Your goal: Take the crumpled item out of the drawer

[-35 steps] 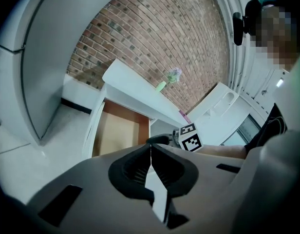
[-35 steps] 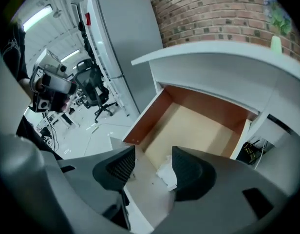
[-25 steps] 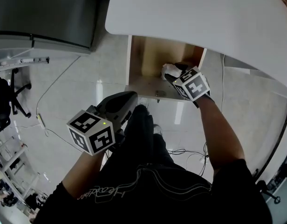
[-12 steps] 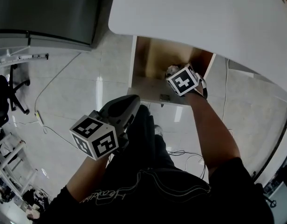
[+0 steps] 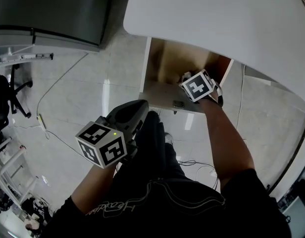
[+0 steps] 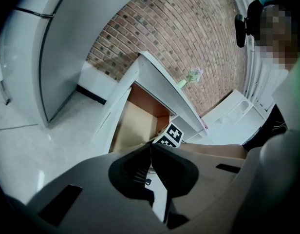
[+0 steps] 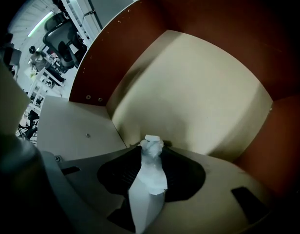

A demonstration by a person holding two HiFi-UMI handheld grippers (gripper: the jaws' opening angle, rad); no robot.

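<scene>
The open wooden drawer sticks out from under the white table. My right gripper reaches into it, its marker cube over the front right corner. In the right gripper view its jaws are closing, and the white crumpled paper is squeezed upright between the pads of the right gripper, above the pale drawer floor. In the head view only a scrap of the paper shows beside the cube. My left gripper hangs outside, in front of the drawer, its jaws closed together with nothing in them.
The white table top overhangs the drawer's back. A grey cabinet stands at the left, with cables on the tiled floor and an office chair further left. The drawer front carries a small metal fitting.
My right gripper has moved left and deeper into the drawer, onto the paper, which is now mostly hidden behind the cube. The left gripper has barely shifted.
</scene>
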